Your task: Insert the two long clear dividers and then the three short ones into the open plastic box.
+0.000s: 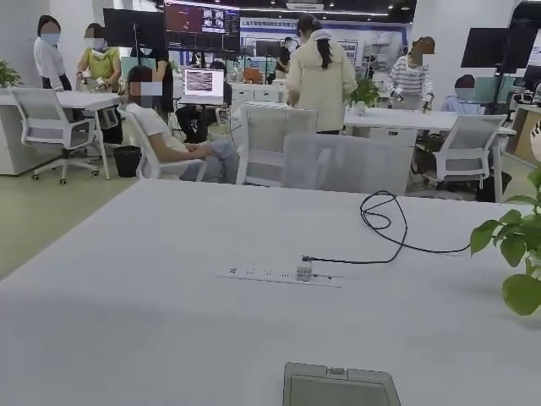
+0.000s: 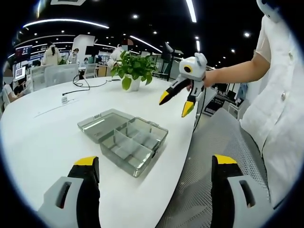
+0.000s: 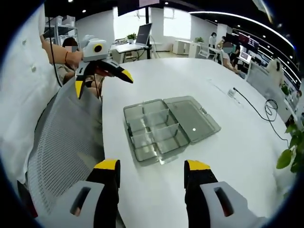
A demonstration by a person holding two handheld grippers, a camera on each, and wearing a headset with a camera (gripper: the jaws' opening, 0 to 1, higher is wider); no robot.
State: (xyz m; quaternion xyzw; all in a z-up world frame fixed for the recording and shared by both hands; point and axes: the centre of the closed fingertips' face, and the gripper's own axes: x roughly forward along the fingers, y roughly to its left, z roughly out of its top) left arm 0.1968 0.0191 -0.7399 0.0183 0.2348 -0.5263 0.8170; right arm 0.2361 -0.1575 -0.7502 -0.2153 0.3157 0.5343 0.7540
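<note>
Yellow-tipped jaws of the left gripper [image 2: 154, 160] rise at the bottom of the left gripper view. They are spread wide with nothing between them. The right gripper [image 3: 152, 165] shows the same in its own view, its jaws parted and empty.

One white table [image 1: 127, 321] runs from the near edge far back into the room. One grey mesh chair [image 3: 61, 137] sits against its near edge, in front of the person in a white shirt [image 2: 280, 95].

One plastic box [image 3: 156, 128] lies open on the table close to that near edge. Its lid is folded flat on the far side of the base. Clear dividers [image 3: 154, 127] stand upright inside the base and split it into several compartments. I cannot tell how many long and short pieces there are.

One potted plant [image 2: 133, 71] stands further back on the right side of the table. One black cable [image 1: 385, 224] loops across the far right of the tabletop. It ends at a plug in one white power strip [image 1: 262, 274], which lies flat near the middle.

Both grippers are held off the surface, one to each side of the box, with the box low between them. In the left gripper view the right one hangs over the table's near edge. A hand [image 2: 205, 78] carries it on an outstretched bare forearm, and its tips angle downward. In the right gripper view the left one hangs above the chair, its tips likewise splayed.
</note>
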